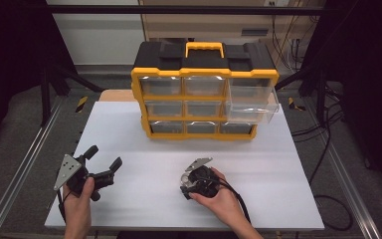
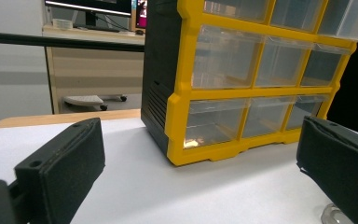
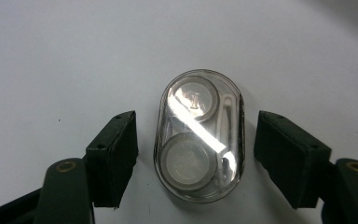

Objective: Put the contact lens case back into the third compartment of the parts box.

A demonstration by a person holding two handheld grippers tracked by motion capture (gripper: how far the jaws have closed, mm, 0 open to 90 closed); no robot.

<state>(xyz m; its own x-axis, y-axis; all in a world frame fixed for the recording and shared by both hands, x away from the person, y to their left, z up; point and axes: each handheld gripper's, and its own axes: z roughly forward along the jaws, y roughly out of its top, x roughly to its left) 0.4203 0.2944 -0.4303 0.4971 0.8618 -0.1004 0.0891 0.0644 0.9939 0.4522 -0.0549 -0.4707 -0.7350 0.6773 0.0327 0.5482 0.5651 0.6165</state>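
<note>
Organizer (image 2: 242,79) top cut off by edge; clear case (image 3: 199,135) contents blurred by glare

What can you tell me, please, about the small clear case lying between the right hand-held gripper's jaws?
The clear case is a small oval box of glossy transparent plastic, holding two round silvery discs set one beyond the other. It lies flat on the white table, lid shut as far as can be seen. The right hand-held gripper straddles it, a black pad on either side, each with a gap, so nothing but the table touches it.
</note>
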